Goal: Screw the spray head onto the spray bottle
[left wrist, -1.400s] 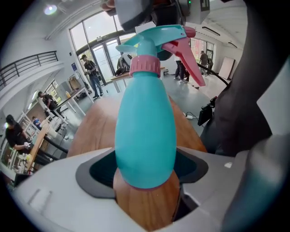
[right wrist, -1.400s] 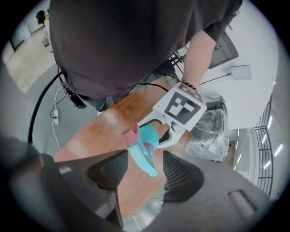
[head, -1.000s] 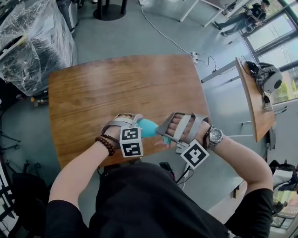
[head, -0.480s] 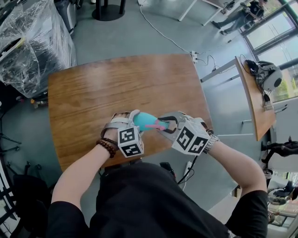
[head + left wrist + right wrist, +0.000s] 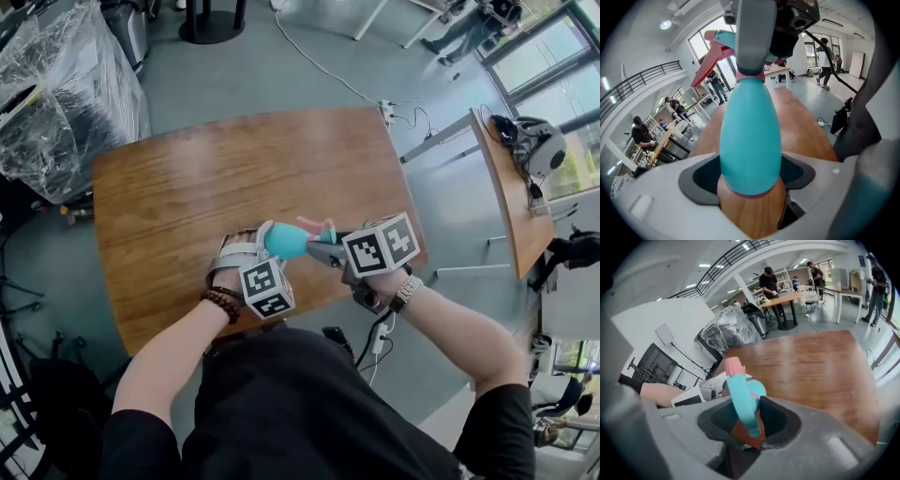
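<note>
Our right tongs (image 5: 328, 249), clamped on spray head (image 5: 316, 228), rolled over since a sec ago; left tongs (image 5: 266, 236) grip spray bottle (image 5: 284, 241). Head is screwing on, we judge.

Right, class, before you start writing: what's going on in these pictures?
A person works over a wooden table with a gripper in each hand. The left gripper is clamped round the base of a teal spray bottle. The right gripper grips the spray head, teal with a pink trigger, which sits at the bottle's neck. How far it is screwed on cannot be told.
</note>
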Demonstrator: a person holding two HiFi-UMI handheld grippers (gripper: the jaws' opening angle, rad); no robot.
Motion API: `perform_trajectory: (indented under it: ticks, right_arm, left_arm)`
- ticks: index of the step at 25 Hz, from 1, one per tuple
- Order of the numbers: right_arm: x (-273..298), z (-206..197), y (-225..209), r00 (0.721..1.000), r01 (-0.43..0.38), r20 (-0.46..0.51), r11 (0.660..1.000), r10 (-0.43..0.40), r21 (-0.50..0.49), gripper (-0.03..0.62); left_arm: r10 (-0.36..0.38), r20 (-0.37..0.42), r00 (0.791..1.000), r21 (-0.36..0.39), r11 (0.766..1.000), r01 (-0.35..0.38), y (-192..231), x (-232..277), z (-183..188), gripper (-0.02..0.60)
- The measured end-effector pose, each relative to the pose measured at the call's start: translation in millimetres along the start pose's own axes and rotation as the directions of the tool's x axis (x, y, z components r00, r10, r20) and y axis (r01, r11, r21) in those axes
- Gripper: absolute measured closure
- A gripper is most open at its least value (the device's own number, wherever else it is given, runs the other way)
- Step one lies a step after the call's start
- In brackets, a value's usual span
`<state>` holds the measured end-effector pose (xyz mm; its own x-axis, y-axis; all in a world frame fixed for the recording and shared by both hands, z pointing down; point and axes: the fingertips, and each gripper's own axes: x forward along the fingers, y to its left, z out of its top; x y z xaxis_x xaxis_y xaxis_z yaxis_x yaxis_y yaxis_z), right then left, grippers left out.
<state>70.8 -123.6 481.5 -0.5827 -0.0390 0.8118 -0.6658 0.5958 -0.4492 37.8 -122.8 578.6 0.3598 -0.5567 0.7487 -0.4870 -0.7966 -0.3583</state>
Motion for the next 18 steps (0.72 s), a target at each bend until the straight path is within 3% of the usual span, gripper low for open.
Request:
perform_trajectory:
  ticks: [2, 5, 7, 9, 18]
  right_arm:
    - [-1, 2, -1, 1.0, 0.009, 0.014, 1.0, -0.009, -0.007, 0.473]
    - [-2, 8, -1, 0.998, 0.055, 0.041, 0.994, -0.051, -0.094, 0.467]
    - [-4, 12, 1, 0.995, 0.085, 0.064, 0.984, -0.076, -0.155, 0.393]
    - [-10, 18, 3, 0.992, 0.104, 0.096, 0.975, -0.087, -0.196, 0.381]
    - [-47, 33, -11, 0.946, 0.244, 0.276, 0.932, -0.168, -0.268, 0.379]
  left_arm:
    - [0.0, 0.004, 1.0, -0.014, 1.0, 0.0, 0, 1, 1, 0.179]
    - [-0.022, 0.017, 1.0, -0.043, 0.999, 0.022, -2, 4, 3, 0.179]
    - [-0.041, 0.03, 0.999, -0.073, 0.996, 0.043, -3, 7, 3, 0.179]
    - [-0.058, 0.045, 0.997, -0.11, 0.992, 0.063, -3, 10, 1, 0.178]
    - [-0.053, 0.137, 0.989, -0.306, 0.948, 0.093, 18, 31, -6, 0.176]
